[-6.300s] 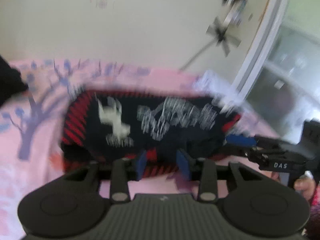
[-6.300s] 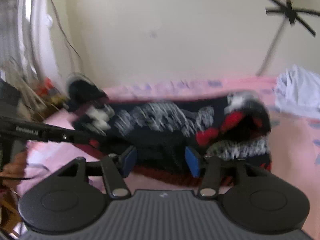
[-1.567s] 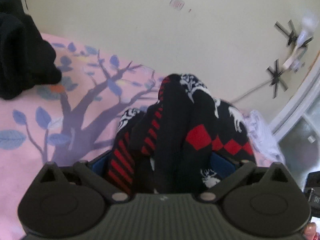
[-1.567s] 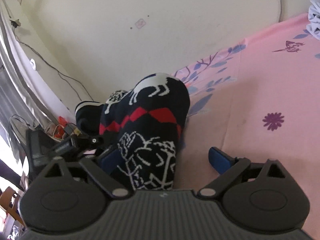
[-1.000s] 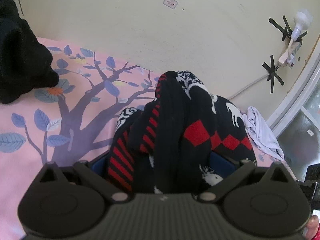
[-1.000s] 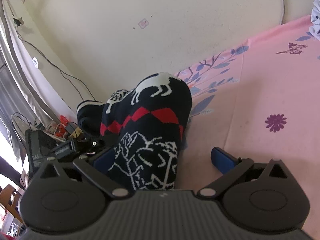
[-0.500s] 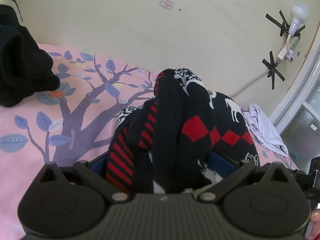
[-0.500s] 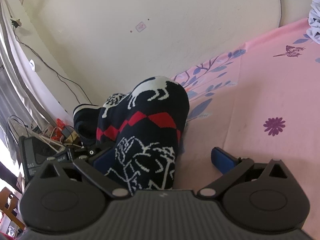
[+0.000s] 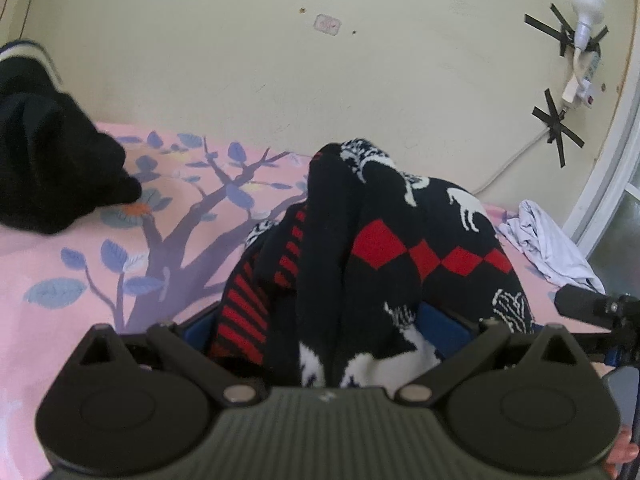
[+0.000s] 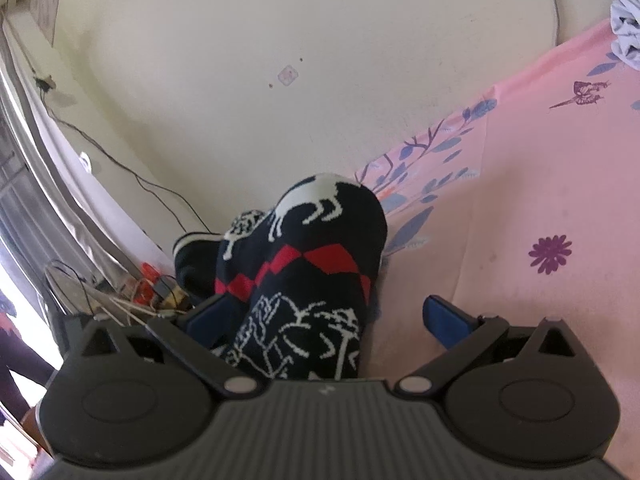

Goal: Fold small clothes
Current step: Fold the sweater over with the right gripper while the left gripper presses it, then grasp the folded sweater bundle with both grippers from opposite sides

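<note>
Two fisheye views from handheld grippers over a bed w/ a pink sheet (image 9: 60,248) printed w/ a purple tree & blue leaves.

Left wrist view: the left gripper (image 9: 324,328) is sitting w/ its jaws spread wide, and a bunched dark navy knit sweater (image 9: 380,248) is filling the whole gap btwn the blue pads. The knit is showing red diamonds, red stripes and white animal figures. It is rising in thick folds from the gripper toward the wall. Can't tell whether the pads are pressing into the cloth or just flanking it. A black garment (image 9: 48,160) is lying at far left on the sheet, well apart from the sweater. A crumpled white cloth (image 9: 548,244) is lying at right near a window frame. A bulb & cord (image 9: 584,16) are taped to the cream wall w/ black tape crosses. Part of the other tool is poking in at lower right.

Right wrist view: the right gripper (image 10: 332,320) is wide open. The same sweater (image 10: 312,272) is lying against its left blue pad; the right pad (image 10: 444,316) is standing clear of the knit, w/ bare pink sheet (image 10: 560,200) showing btwn them. So this gripper is not clamping anything. A purple flower print is sitting on the sheet to the right. Cables & clutter (image 10: 152,284) are lying at left beyond the bed edge.
</note>
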Tool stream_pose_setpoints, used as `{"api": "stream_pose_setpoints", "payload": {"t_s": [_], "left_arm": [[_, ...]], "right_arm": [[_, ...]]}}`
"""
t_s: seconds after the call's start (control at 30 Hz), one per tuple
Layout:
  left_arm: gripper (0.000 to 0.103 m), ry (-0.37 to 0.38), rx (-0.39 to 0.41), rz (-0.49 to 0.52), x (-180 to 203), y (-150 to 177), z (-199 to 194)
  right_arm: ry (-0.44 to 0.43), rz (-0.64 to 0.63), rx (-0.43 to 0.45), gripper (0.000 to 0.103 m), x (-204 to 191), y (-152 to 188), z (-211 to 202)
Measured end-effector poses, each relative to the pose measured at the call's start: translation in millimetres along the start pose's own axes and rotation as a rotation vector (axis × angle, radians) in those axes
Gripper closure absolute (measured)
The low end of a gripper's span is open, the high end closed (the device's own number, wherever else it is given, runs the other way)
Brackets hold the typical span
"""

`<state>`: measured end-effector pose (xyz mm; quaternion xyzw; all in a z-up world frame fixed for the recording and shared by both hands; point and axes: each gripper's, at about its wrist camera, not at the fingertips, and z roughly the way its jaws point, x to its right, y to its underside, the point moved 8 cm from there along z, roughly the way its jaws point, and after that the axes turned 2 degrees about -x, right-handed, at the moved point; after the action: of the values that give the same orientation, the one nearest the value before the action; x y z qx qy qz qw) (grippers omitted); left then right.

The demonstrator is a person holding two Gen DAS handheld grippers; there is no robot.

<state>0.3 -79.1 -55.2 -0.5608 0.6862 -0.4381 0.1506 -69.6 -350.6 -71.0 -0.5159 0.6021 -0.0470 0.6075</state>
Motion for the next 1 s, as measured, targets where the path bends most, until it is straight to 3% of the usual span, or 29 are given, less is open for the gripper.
{"api": "stream_pose_setpoints", "payload": {"t_s": [0.17,0.53,0.8,1.0], "left_arm": [[0.000,-0.010,-0.021,-0.053,-4.6,6.8,-1.7],[0.000,-0.027,-0.041,-0.018,0.2,8.4,0.0],[0.000,-0.022,-0.047,0.003,-1.6,6.9,0.4],[0.000,-0.050,0.007,0.068,5.2,5.6,-11.6]], "right_arm": [[-0.005,-0.007,-0.008,0.006,-0.3,-0.4,-0.2],[0.070,-0.074,-0.057,0.006,-5.3,4.1,11.1],[0.042,-0.060,-0.049,0.006,-3.1,2.7,8.1],[0.058,-0.073,-0.058,0.006,-3.5,4.0,9.8]]}}
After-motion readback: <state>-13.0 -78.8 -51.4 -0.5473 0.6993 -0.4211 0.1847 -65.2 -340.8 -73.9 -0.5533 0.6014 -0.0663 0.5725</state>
